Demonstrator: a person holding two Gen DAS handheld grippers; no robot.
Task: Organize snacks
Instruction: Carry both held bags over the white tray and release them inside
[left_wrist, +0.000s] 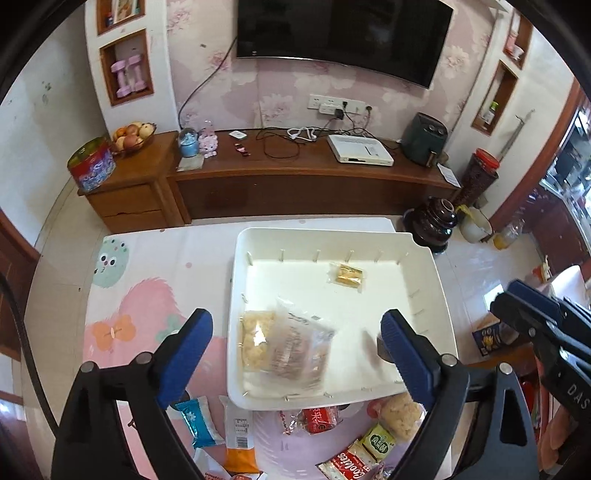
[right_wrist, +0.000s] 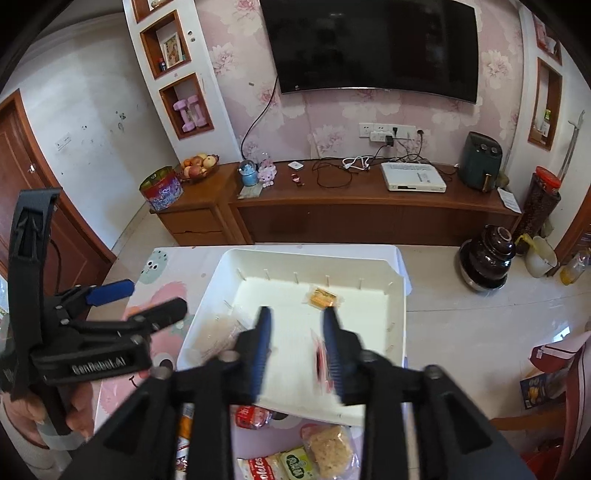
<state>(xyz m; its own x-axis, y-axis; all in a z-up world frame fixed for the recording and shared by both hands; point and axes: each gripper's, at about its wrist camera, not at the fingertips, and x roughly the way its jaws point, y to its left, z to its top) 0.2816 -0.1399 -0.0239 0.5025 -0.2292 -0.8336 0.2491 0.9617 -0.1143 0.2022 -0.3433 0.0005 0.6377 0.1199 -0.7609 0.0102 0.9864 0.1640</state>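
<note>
Snacks sitting in white bin (left_wrist: 436, 280): clear bag (left_wrist: 291, 347) lying at its left wall, gold packet (left_wrist: 347, 275) near far wall | left gripper (left_wrist: 295, 343) hovering over bag, fingers wide apart, gripping nothing | right gripper (right_wrist: 297, 350) hanging over bin, fingers apart, red-edged wrapper (right_wrist: 320, 360) blurring beside right finger; contact unclear | more packets (left_wrist: 369, 443) lying on table (left_wrist: 147, 266) just beside bin.

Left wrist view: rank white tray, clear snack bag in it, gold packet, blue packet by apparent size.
1. white tray
2. clear snack bag
3. blue packet and gold packet: look alike; the blue one is nearer the camera, so unranked.
</note>
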